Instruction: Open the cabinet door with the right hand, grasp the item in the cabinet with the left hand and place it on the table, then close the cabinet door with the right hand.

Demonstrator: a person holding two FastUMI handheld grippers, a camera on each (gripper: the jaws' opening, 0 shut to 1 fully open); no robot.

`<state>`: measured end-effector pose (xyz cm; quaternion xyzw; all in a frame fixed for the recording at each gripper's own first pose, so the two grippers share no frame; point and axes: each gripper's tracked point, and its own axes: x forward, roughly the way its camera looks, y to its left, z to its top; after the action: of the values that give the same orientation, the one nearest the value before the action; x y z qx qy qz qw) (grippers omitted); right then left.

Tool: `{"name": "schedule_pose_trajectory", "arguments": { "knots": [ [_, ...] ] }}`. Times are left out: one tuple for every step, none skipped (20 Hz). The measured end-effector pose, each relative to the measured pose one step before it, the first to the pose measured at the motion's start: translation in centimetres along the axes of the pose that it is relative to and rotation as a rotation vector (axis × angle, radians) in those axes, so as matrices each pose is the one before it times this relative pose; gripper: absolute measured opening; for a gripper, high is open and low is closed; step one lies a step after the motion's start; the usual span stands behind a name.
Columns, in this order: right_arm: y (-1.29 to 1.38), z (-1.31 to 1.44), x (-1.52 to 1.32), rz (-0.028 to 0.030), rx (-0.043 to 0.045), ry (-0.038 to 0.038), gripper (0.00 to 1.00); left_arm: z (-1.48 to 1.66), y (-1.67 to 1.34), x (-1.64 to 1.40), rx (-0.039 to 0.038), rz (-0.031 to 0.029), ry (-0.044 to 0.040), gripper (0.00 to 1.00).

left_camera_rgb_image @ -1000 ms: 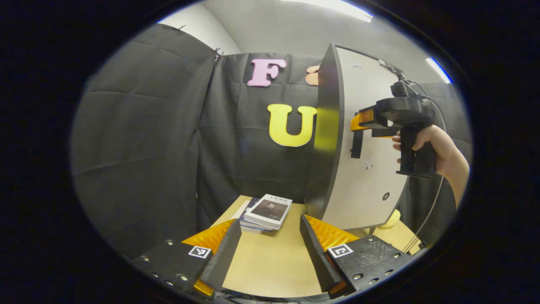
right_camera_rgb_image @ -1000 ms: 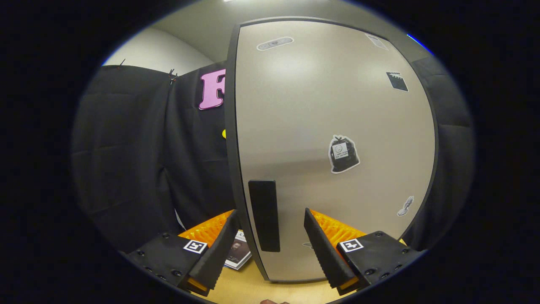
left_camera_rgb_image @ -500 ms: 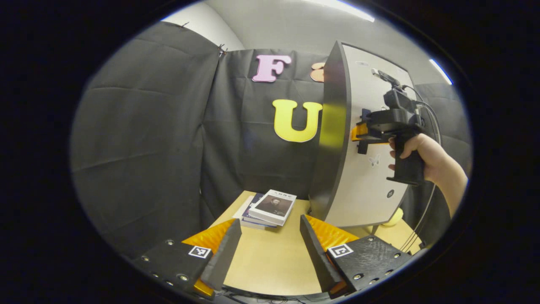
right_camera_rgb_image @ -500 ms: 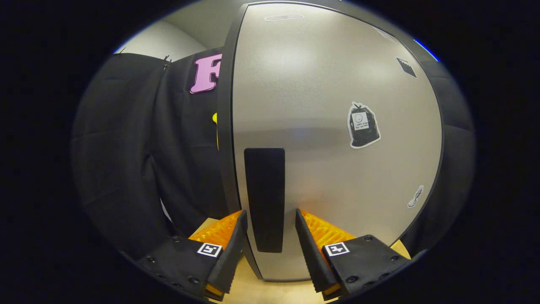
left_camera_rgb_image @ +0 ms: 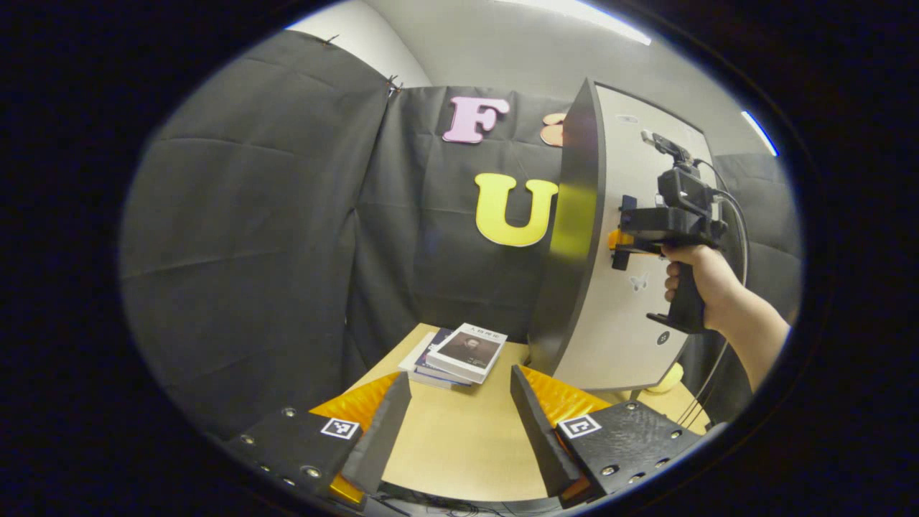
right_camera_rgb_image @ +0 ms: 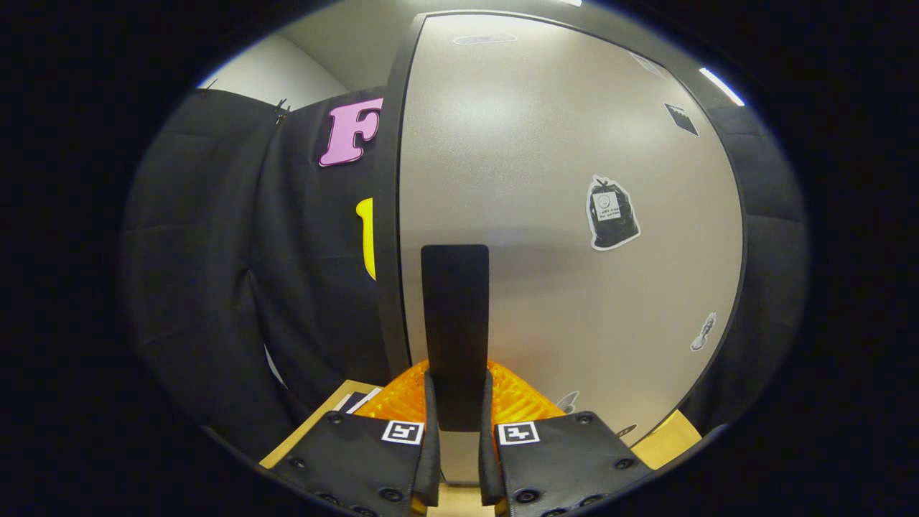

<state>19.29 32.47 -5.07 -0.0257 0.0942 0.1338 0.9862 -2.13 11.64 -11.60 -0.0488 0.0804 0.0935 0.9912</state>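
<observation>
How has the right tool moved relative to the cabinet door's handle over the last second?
Yes. The right tool has moved forward to the door and shut its fingers on the black handle, which earlier stood ahead between them.

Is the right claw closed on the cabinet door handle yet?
Yes, shut: the right claw has both fingers pressing the sides of the black handle.

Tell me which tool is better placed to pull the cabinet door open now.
Right. The right tool is closed on the door handle, both fingers pressing its sides. The left tool hangs open over the table, apart from the cabinet door.
</observation>
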Motion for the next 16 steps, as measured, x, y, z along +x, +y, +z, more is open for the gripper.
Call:
{"name": "schedule_pose_trajectory", "arguments": {
  "knots": [
    [0.060,0.036,0.006,0.01499,0.00677,-0.00945,0.17,0.167,0.395,-0.143,0.01168,0.00912,-0.00548,0.84],
    [-0.005,-0.050,0.065,0.01536,0.00410,0.00256,0.18,0.391,0.188,-0.136,0.01273,0.00384,-0.00663,0.84],
    [-0.013,-0.022,-0.007,0.01058,0.00577,0.00426,0.18,0.089,-0.005,-0.119,0.01069,0.00241,-0.00399,0.84],
    [-0.040,-0.025,-0.111,0.00372,0.00491,0.00586,0.18,0.068,-0.113,-0.142,0.00630,-0.00122,-0.00134,0.84],
    [0.034,-0.012,-0.062,0.00032,0.00403,0.00104,0.17,-0.014,-0.253,-0.121,0.00366,-0.00594,-0.00146,0.84],
    [0.061,0.035,-0.159,0.00234,-0.00290,-0.00283,0.18,0.122,-0.258,-0.145,0.00501,-0.00602,-0.00098,0.84],
    [-0.009,-0.018,-0.122,0.00400,0.00065,-0.00162,0.18,-0.009,-0.214,-0.150,0.00719,-0.00334,-0.00027,0.85],
    [0.056,-0.002,-0.216,0.00658,0.00423,0.00027,0.18,0.107,-0.238,-0.029,0.00810,-0.00315,0.00000,0.84],
    [0.109,-0.043,-0.263,0.00817,0.00302,0.00213,0.17,-0.068,-0.346,-0.086,0.00840,-0.00331,0.00007,0.84],
    [0.058,0.015,-0.236,0.00880,-0.00110,0.00240,0.17,0.012,-0.289,-0.113,0.00928,-0.00307,0.00078,0.85],
    [0.039,-0.057,-0.277,0.00900,-0.00296,0.00206,0.18,-0.075,-0.233,-0.131,0.00871,-0.00121,0.00003,0.85],
    [0.015,-0.026,-0.383,0.00879,-0.00234,0.00180,0.18,0.131,-0.151,-0.226,0.00602,-0.00077,-0.00095,0.85],
    [-0.010,-0.093,-0.499,0.00848,0.00063,-0.00330,0.18,-0.135,-0.265,-0.342,0.00242,-0.00208,-0.00045,0.85],
    [-0.124,-0.096,-0.434,0.00969,-0.00064,0.00010,0.18,0.072,-0.233,-0.334,-0.00042,-0.00170,0.00090,0.85],
    [-0.112,-0.111,-0.697,0.00972,-0.00713,-0.00081,0.18,-0.214,-0.237,-0.136,-0.00122,-0.00082,0.00065,0.85],
    [-0.074,0.009,-0.651,0.01027,-0.00668,0.00146,0.18,-0.040,-0.114,-0.199,-0.00218,-0.00029,0.00292,0.85]
  ]
}}
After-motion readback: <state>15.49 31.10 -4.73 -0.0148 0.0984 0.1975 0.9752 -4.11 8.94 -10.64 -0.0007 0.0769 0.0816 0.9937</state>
